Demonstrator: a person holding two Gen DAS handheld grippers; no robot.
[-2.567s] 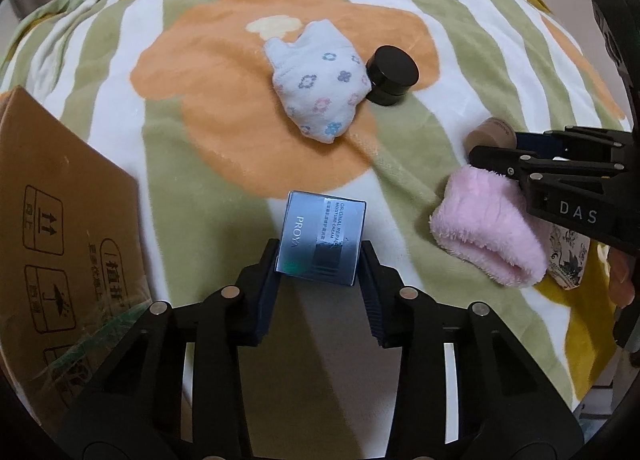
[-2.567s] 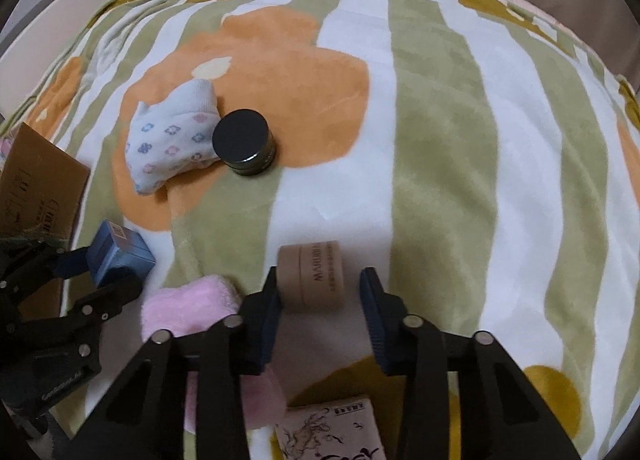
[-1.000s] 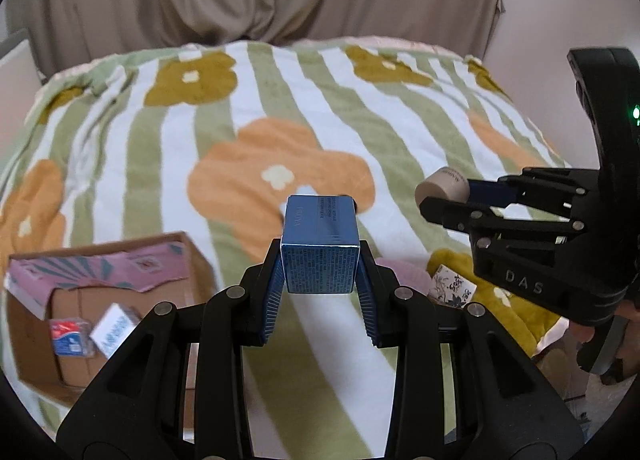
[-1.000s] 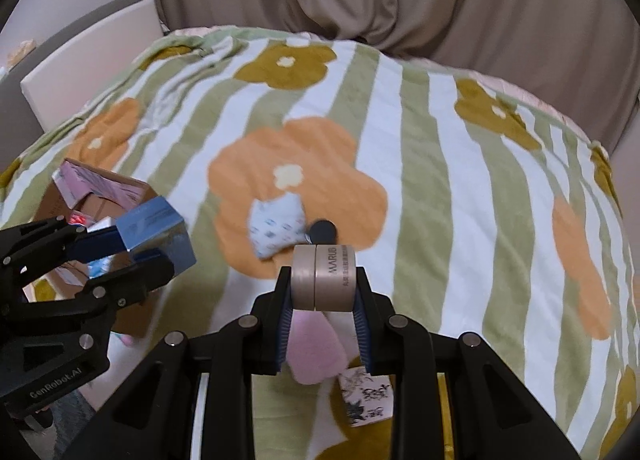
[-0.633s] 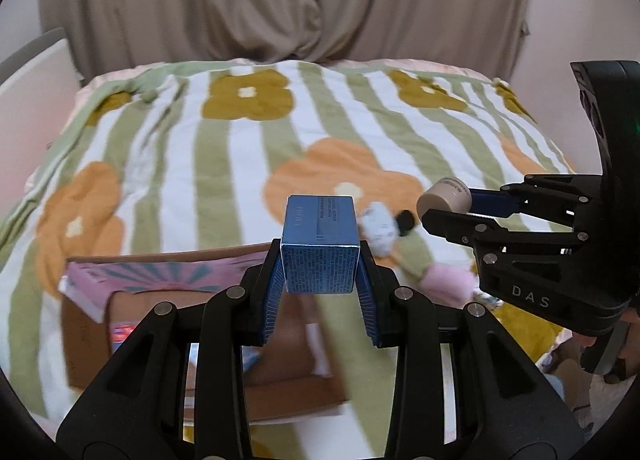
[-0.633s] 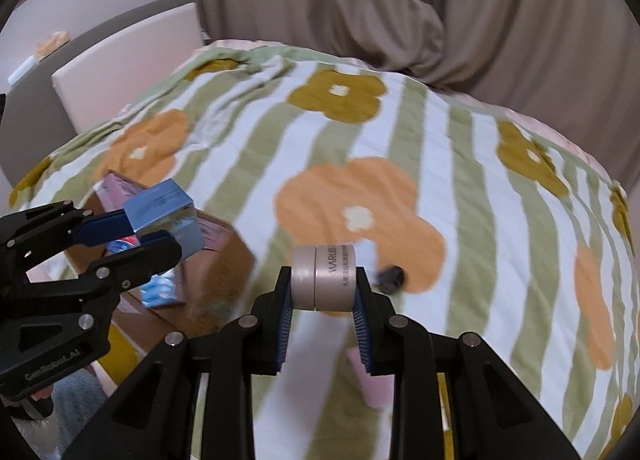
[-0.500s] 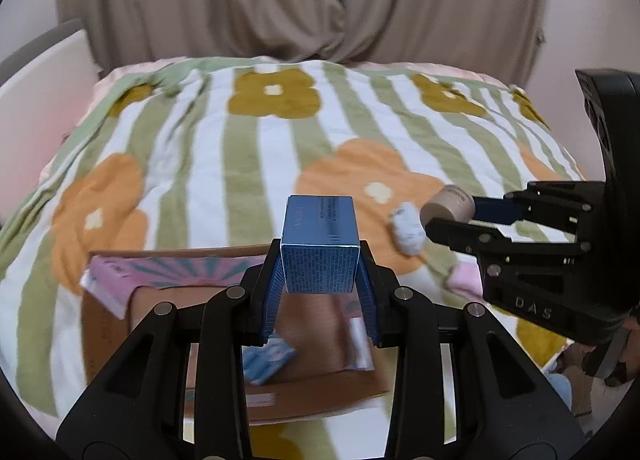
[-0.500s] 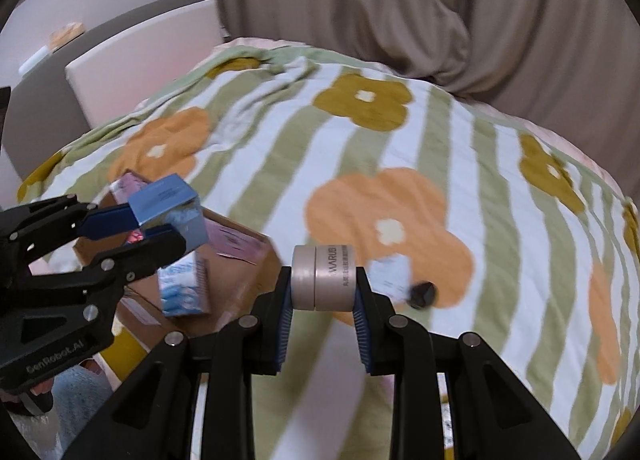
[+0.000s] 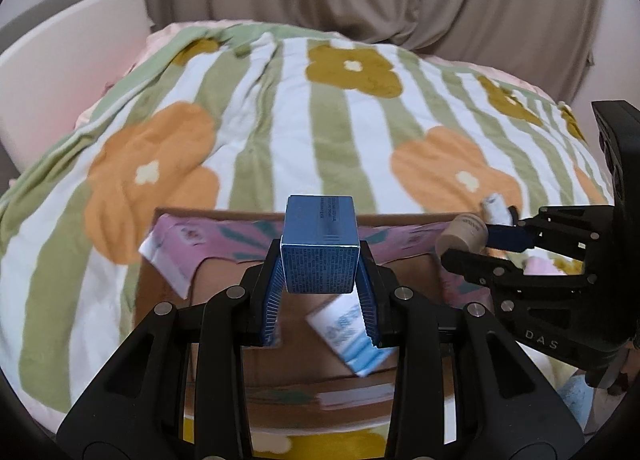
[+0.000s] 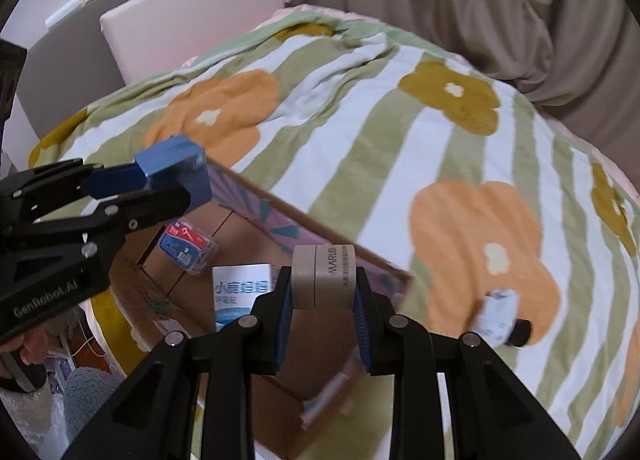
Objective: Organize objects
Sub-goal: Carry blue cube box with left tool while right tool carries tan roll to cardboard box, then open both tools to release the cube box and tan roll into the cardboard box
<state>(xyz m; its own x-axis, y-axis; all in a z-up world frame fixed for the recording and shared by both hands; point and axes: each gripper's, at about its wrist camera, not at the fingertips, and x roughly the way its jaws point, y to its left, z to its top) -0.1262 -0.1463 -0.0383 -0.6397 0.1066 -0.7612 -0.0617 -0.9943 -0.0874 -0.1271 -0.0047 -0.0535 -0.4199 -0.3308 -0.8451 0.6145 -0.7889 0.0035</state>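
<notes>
Where cardboard box (image 9: 166,292) gapes: blue carton (image 9: 319,248) + beige jar (image 10: 323,282) above rim, inside edges.

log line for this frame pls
left hand-held gripper: shut on blue box | right hand-held gripper: shut on beige jar | both over cardboard box

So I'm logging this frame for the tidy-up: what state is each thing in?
Left tongs: shut on the blue box, above the carton.
Right tongs: shut on the beige jar, lying sideways.
Cardboard carton: open, packets inside.
Black jar: lid on, resting on the blanket.
</notes>
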